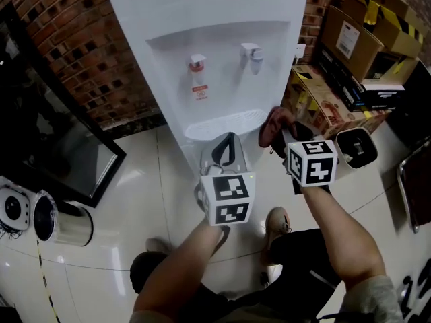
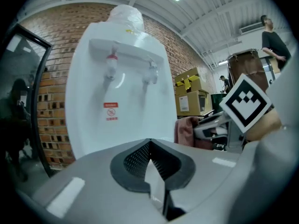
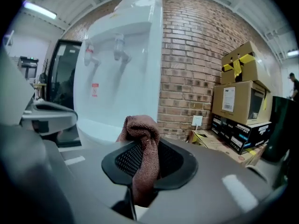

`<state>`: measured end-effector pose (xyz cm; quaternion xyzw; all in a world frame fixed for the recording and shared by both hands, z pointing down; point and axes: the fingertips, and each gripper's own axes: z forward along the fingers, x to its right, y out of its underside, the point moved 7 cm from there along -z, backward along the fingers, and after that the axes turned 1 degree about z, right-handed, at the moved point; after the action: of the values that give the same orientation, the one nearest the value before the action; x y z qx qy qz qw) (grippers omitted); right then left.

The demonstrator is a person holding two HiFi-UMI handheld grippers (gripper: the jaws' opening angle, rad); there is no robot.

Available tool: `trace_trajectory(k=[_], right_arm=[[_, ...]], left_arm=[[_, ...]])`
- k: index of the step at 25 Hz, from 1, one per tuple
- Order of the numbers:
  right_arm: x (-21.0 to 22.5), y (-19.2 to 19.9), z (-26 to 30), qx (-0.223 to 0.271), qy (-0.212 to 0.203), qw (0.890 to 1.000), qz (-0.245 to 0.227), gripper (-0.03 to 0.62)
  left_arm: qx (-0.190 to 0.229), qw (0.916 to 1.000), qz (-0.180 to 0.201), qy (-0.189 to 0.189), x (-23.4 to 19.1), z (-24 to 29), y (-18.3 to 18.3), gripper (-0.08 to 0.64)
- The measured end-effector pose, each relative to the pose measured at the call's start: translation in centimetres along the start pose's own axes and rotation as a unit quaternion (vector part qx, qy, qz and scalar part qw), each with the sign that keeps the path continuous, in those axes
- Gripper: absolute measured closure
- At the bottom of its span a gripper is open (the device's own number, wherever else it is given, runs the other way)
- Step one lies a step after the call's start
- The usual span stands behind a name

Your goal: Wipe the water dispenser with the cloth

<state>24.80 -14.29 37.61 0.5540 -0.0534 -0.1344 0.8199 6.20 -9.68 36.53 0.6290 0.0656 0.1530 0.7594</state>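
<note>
Warehouse-like workshop, brick wall [image 3: 187, 78], stacked cardboard boxes [image 3: 240, 92], strip-lit beamed ceiling [image 2: 154, 3]

A red brick wall [image 1: 74, 59] runs behind, with a white socket [image 3: 197, 121] low on it. Cardboard boxes [image 1: 357, 32], some banded with yellow-and-black tape, are stacked at the right. A dark glass panel [image 1: 40, 126] stands at the left on the glossy pale floor [image 1: 141, 194].

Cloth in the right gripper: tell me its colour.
The cloth is reddish-brown, clearest in the right gripper view.
</note>
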Motion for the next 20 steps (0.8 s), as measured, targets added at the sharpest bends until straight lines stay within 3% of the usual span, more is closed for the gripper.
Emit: trace_trajectory(k=[2,5,7,10,14,17,20], right_arm=[[-2.1,-1.8,-1.6,0.041,-0.021,0.999,0.019,0.502],[-7.3,-3.9,-2.6,0.092,-0.073,0.993,0.003,0.502],[-11.4,-4.1,-2.2,0.099,-0.119,0.988,-0.027,0.502],[-17.2,-3.3,-0.7,0.088,-0.182,0.977,-0.071,0.502],[-22.5,-1.6,1.2,0.069,-0.225,0.968,-0.09,0.502],[-24.6,0.2,3.0,0.052,-0.223,0.968,-0.102,0.502],[-26.1,1.7,4.7,0.032,-0.22,0.97,-0.097,0.502]], left_arm=[[0.005,0.9996,-0.008,-0.027,-2.5,-1.9,-0.5,0.56],[0.005,0.9963,0.001,-0.086,-6.7,-5.2,-0.5,0.56],[-0.007,0.9919,0.004,-0.127,-9.5,-7.3,0.4,0.56],[-0.021,0.9852,-0.024,-0.168,-12.9,-9.2,1.7,0.56],[-0.009,0.9844,-0.038,-0.172,-14.0,-9.7,2.3,0.56],[-0.004,0.9858,-0.027,-0.166,-14.2,-9.0,3.1,0.56],[-0.027,0.9855,-0.007,-0.167,-14.8,-8.4,5.4,0.56]])
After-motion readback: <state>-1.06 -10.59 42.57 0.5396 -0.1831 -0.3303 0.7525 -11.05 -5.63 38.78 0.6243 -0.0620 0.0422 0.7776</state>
